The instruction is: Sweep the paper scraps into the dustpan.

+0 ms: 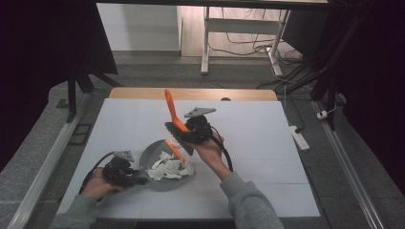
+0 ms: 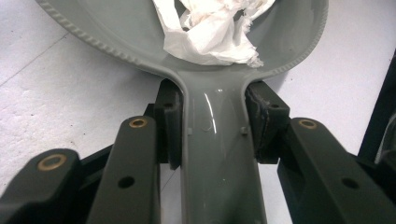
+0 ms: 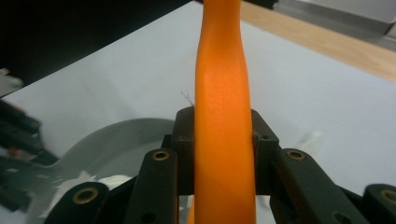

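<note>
On the white table [image 1: 248,143], the left gripper [image 2: 212,135] clamps the grey dustpan [image 1: 155,160] handle, crumpled paper [image 1: 169,168] inside; the right gripper [image 3: 224,140] clamps an orange brush [image 1: 173,114] handle above it. No writing is legible.

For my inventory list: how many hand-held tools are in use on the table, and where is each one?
2. The left tool is at the near left, shut on the grey pan's handle. The right tool is above the pan, shut on the orange spatula.
</note>
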The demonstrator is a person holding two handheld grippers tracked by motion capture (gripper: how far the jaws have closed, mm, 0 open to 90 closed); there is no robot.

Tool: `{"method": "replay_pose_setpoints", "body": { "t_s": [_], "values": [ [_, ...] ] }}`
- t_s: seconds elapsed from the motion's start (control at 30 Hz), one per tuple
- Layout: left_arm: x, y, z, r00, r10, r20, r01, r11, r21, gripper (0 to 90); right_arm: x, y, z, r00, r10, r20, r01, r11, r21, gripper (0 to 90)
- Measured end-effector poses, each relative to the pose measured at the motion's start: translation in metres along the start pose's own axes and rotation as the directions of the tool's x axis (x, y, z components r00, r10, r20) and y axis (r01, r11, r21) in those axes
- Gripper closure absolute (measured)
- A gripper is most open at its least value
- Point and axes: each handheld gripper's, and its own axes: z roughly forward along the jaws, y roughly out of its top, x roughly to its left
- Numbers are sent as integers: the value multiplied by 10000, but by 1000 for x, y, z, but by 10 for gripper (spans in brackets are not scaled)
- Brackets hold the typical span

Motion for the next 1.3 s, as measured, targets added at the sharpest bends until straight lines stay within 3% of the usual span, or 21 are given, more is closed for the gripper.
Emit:
{"method": "replay_pose_setpoints", "body": {
  "t_s": [0.1, 0.33, 0.47, 0.87, 1.3],
  "values": [
    [1, 0, 0, 10000, -43, -50, 42, 10000, -64, 610, -15, 1, -2, 9989, 39, 457, -38, 10000, -22, 703],
    [2, -1, 0, 9996, -234, -174, 231, 9996, -147, 610, -48, -4, -1, 9889, 675, 1320, -665, 9977, -122, 703],
    [2, 0, 1, 9996, -240, -178, 237, 9996, -151, 610, -59, -5, 6, 9833, 607, 1715, -658, 9975, 238, 703],
    [3, 0, 2, 9997, -243, -61, 242, 9996, -156, 611, -86, 8, 47, 9741, 255, 2248, -600, 9872, 1481, 703],
    [4, 0, 2, 9997, -219, -67, 218, 9996, -195, 610, -93, 11, 80, 9753, 500, 2150, -1013, 9668, 2347, 705]
  ]
}}
